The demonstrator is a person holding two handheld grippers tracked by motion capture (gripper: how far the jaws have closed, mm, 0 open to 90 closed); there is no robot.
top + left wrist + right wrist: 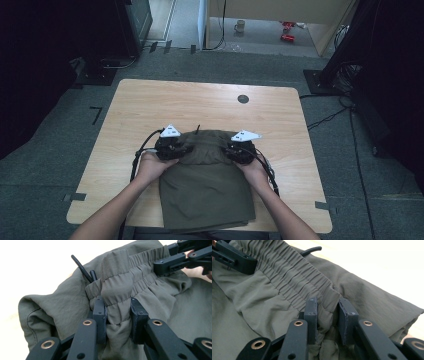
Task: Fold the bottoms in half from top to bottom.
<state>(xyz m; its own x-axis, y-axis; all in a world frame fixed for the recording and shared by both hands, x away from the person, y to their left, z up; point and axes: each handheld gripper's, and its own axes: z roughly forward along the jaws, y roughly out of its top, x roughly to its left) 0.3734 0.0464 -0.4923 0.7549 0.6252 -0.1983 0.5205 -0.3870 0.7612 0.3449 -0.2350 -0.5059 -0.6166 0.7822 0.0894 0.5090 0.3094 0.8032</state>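
Folding is under way — left claw (117, 312) and right claw (327, 315) each pinch the elastic waistband of the olive shorts (207, 185), bunched between their pads. Next, probably lower it toward the hem — evenly.

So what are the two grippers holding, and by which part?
Olive shorts: left gripper and right gripper each pinch the elastic waistband.

A lab: taped carpet floor (60, 130), black equipment stands (97, 75)
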